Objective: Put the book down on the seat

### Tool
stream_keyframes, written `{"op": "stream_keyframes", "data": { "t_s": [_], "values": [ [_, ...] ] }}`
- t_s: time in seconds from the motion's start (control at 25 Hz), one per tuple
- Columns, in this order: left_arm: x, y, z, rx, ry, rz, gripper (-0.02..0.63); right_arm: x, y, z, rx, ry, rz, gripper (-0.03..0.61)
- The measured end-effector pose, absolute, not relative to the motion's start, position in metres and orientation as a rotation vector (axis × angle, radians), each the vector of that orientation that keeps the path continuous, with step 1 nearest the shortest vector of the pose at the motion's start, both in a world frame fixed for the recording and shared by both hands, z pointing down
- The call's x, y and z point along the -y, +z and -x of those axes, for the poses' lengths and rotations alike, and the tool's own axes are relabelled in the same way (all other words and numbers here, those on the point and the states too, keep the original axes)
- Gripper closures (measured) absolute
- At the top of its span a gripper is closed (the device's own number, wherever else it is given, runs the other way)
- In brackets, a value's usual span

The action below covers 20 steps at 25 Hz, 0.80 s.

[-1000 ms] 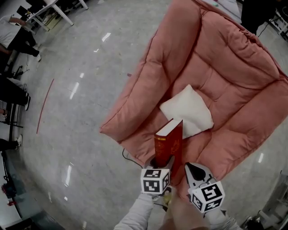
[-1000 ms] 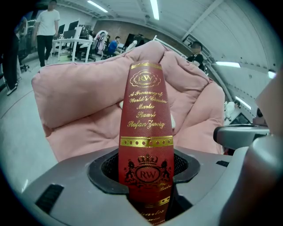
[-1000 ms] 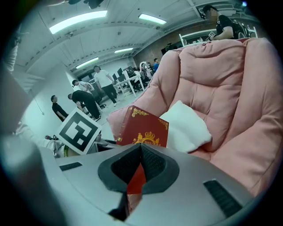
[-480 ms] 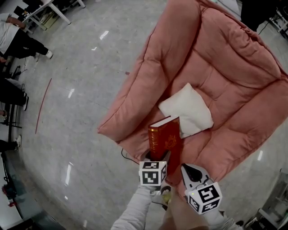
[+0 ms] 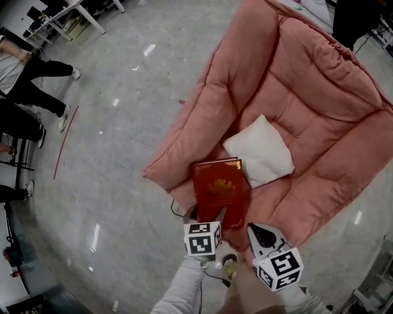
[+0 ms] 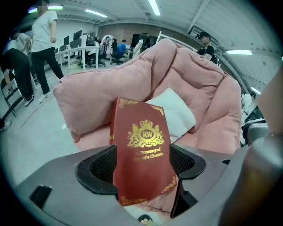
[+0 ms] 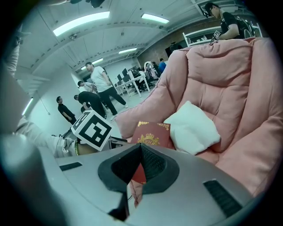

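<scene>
Your left gripper [image 6: 141, 163] has its fingers spreading, and the near end of the red book [image 5: 220, 191] sits loose between them. The fingers of your right gripper [image 7: 139, 150] are clenched on nothing. The book lies cover-up at the front edge of the seat [image 5: 319, 122], just beside the white pillow [image 5: 258, 150]. A careless pull back could drag it onto the floor [image 5: 123, 153].

Glossy grey speckled floor [image 5: 123, 153], white desks [image 5: 91, 19] behind, strip lights [image 7: 82, 22] overhead.

Open-plan office, desks [image 6: 82, 52], monitors [image 6: 73, 39], ceiling strip lights [image 6: 154, 7]
</scene>
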<state>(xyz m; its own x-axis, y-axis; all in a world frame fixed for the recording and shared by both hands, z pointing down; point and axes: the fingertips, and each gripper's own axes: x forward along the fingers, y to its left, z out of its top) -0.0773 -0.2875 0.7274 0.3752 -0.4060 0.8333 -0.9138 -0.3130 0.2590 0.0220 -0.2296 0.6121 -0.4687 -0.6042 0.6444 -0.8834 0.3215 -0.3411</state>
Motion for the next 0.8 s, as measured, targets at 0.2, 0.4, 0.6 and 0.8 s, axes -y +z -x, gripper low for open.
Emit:
{"op": "stream_keyframes", "data": {
  "t_s": [0.2, 0.4, 0.6, 0.8],
  "values": [
    [0.278, 0.710, 0.081, 1.164, 0.840, -1.899, 0.250, 0.226, 0.601, -0.016, 2.216, 0.922, -1.309, 0.572],
    [0.257, 0.681, 0.078, 1.164, 0.803, -1.908, 0.324, 0.215, 0.586, -0.012, 2.239, 0.886, -1.292, 0.574],
    [0.232, 0.647, 0.076, 1.189, 0.764, -1.948, 0.487, 0.201, 0.568, -0.009, 2.255, 0.846, -1.287, 0.574],
    [0.203, 0.614, 0.076, 1.197, 0.746, -1.967, 0.572, 0.180, 0.547, -0.006, 2.269, 0.807, -1.279, 0.574]
  ]
}}
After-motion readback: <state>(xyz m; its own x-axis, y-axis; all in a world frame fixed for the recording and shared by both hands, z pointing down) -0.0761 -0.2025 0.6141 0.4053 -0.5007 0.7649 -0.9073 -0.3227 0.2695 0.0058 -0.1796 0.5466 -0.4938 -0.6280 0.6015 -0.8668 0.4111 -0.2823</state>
